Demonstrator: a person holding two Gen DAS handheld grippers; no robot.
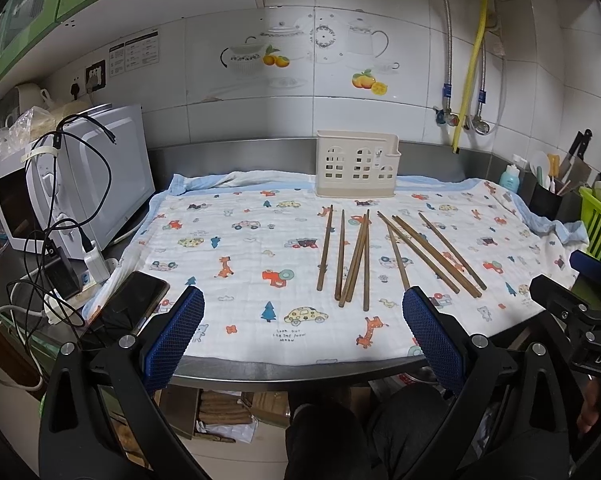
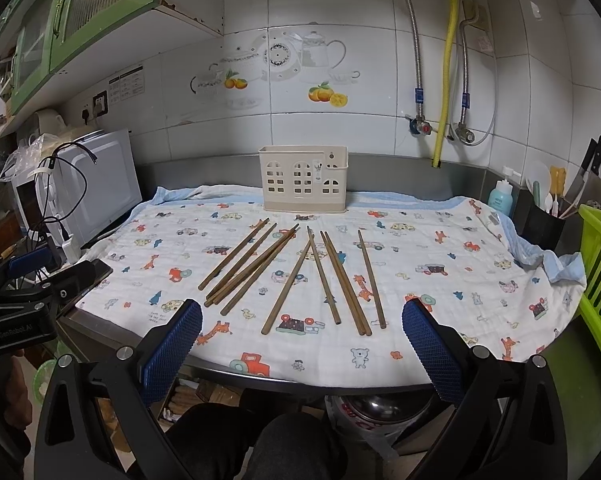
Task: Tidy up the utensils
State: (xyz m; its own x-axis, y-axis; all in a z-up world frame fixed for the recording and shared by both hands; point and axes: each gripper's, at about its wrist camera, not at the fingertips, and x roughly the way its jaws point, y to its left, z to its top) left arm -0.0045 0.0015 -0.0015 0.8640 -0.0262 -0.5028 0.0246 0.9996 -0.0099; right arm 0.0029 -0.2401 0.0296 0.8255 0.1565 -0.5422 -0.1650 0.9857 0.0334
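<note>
Several brown wooden chopsticks lie loose, fanned out on a white cartoon-print cloth; they also show in the right wrist view. A beige plastic utensil holder stands upright at the cloth's back edge, also in the right wrist view. My left gripper is open and empty, near the front edge of the counter, short of the chopsticks. My right gripper is open and empty, also at the front edge.
A white microwave with cables and a power strip sits left. A phone lies at the cloth's front left corner. A green rack, black utensil cup, knives and a blue bottle stand right.
</note>
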